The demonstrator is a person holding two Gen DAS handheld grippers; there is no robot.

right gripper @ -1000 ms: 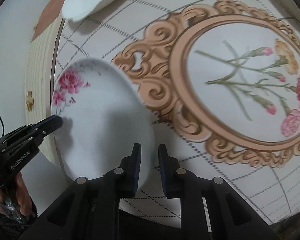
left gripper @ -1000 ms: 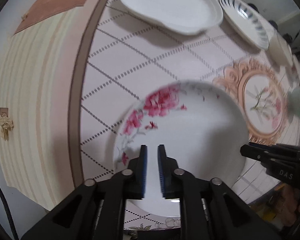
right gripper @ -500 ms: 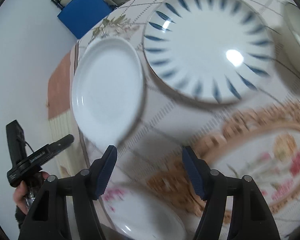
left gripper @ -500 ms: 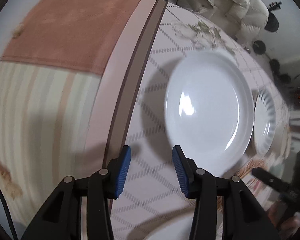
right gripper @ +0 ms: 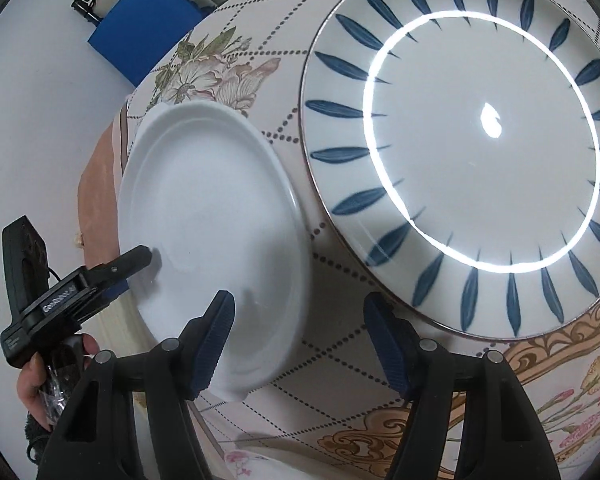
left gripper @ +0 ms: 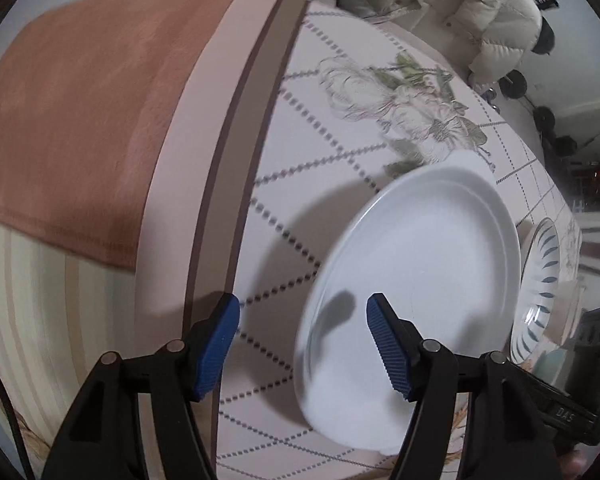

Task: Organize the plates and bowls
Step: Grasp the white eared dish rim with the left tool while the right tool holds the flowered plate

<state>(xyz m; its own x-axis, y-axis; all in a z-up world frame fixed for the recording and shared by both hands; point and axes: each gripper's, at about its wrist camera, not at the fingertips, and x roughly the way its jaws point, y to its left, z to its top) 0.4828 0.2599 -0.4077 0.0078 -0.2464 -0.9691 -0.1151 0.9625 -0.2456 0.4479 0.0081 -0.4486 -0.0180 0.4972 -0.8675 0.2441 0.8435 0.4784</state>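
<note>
A plain white plate point(left gripper: 412, 280) lies on the patterned tablecloth; it also shows in the right wrist view point(right gripper: 212, 216). My left gripper point(left gripper: 303, 344) is open, its jaws spread over the plate's near left rim. It shows from outside in the right wrist view point(right gripper: 150, 254), its tip at the plate's left edge. My right gripper point(right gripper: 298, 344) is open, its left finger over the plate's near rim. A white plate with blue leaf marks point(right gripper: 476, 152) lies just right of the white plate and shows in the left wrist view point(left gripper: 542, 280). A pink-flowered plate edge point(right gripper: 248, 462) peeks at the bottom.
The table's edge with a brown band point(left gripper: 236, 152) runs left of the white plate, with a terracotta cloth point(left gripper: 80, 112) beyond. A cream puffer jacket point(left gripper: 440, 4) lies at the far end. A blue box point(right gripper: 144, 20) sits on the floor.
Both grippers have left the pink-flowered plate, opened wide and moved forward to the plain white plate. The white plate and blue-marked plate now loom much closer.
</note>
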